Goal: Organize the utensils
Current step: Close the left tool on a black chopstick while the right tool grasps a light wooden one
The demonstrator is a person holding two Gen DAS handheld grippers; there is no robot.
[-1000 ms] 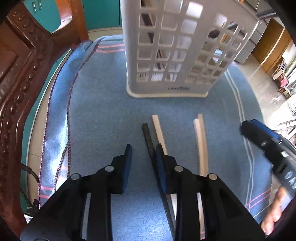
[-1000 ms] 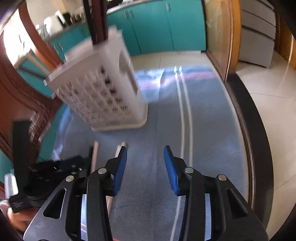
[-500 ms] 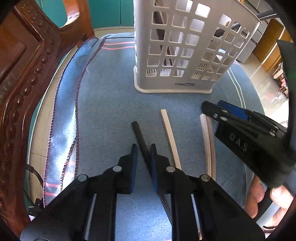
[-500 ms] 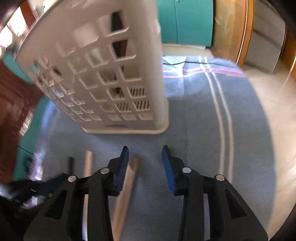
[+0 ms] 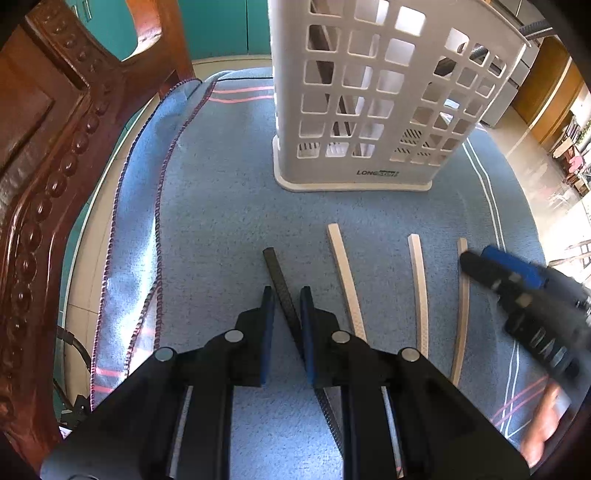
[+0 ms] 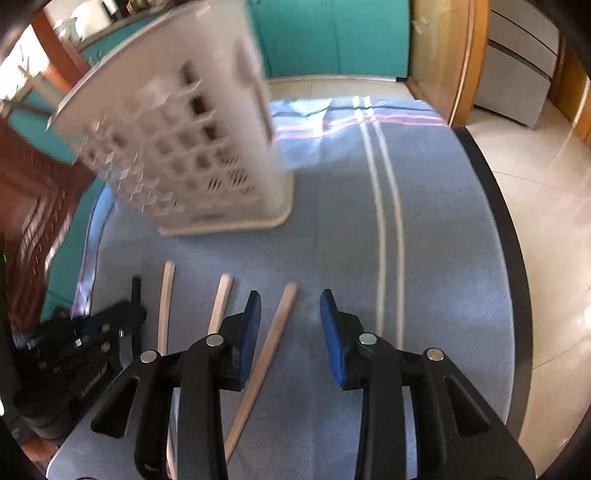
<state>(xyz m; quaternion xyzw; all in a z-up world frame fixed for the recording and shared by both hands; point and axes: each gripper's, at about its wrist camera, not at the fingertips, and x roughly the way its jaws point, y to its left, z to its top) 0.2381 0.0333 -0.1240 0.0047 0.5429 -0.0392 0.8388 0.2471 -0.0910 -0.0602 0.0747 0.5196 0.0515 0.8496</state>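
Observation:
A black chopstick (image 5: 277, 273) lies on the blue cloth between the fingers of my left gripper (image 5: 283, 306), whose jaws are nearly closed around it. Three pale chopsticks (image 5: 344, 273) lie to its right. The white perforated utensil basket (image 5: 376, 96) stands upright behind them and holds dark utensils. My right gripper (image 6: 290, 325) is open and empty, hovering over the rightmost pale chopstick (image 6: 275, 332). In the right wrist view the basket (image 6: 192, 147) is blurred and the left gripper (image 6: 125, 314) is at the lower left.
A carved dark wooden chair back (image 5: 40, 155) rises along the left. The blue striped cloth (image 5: 221, 206) covers the table. The table's dark right edge (image 6: 495, 206) drops to a tiled floor. Teal cabinets (image 6: 332, 33) stand behind.
My left gripper has narrowed and centred around the black chopstick. My right gripper has swung back to the right and opened wider. One pale chopstick now lies apart, further right.

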